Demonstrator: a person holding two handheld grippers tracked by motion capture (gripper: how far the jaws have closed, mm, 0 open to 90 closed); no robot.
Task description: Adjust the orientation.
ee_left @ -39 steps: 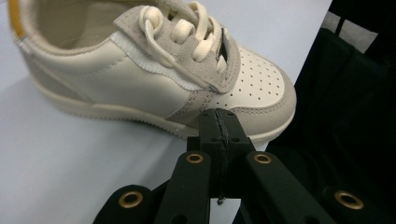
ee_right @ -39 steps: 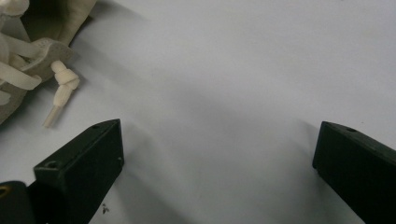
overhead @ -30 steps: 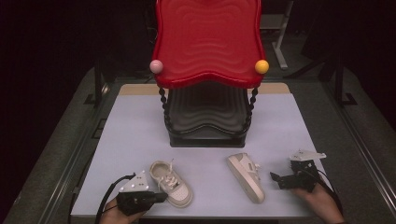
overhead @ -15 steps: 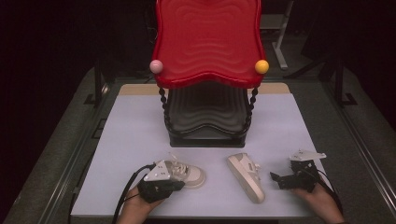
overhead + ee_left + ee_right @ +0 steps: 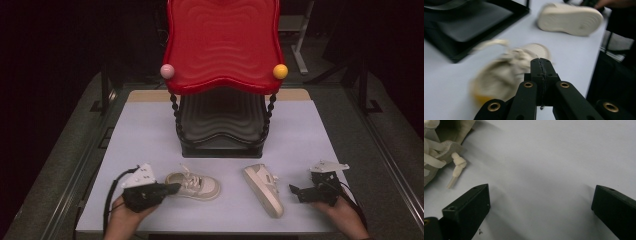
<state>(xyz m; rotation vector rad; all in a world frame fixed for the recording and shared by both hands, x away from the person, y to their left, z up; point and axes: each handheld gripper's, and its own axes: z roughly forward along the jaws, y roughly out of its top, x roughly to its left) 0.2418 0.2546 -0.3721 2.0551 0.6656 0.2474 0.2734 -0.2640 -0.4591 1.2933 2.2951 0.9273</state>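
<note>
Two small cream sneakers lie on the pale table (image 5: 145, 135). The left sneaker (image 5: 197, 185) stands upright with its toe to the right; it is blurred in the left gripper view (image 5: 506, 72). My left gripper (image 5: 175, 187) is shut, jaws pressed flat together (image 5: 541, 65), with its tip at that sneaker's heel. The right sneaker (image 5: 263, 190) lies on its side, sole showing (image 5: 570, 18). Just right of it, my right gripper (image 5: 294, 192) stands open, bare table between its jaws (image 5: 541, 195). A knotted lace end (image 5: 456, 168) lies just past its left jaw.
A stand with a red wavy top tray (image 5: 222, 45) and a black lower tray (image 5: 222, 125) rises at mid-table behind the sneakers. A pink ball (image 5: 167, 71) and a yellow ball (image 5: 280, 71) sit at the red tray's corners. The table's front edge runs just below both hands.
My left gripper came up from the front left, passed over the left sneaker, then drew back left. That sneaker turned from slanting to level and sits a little farther back. The right hand stayed put.
</note>
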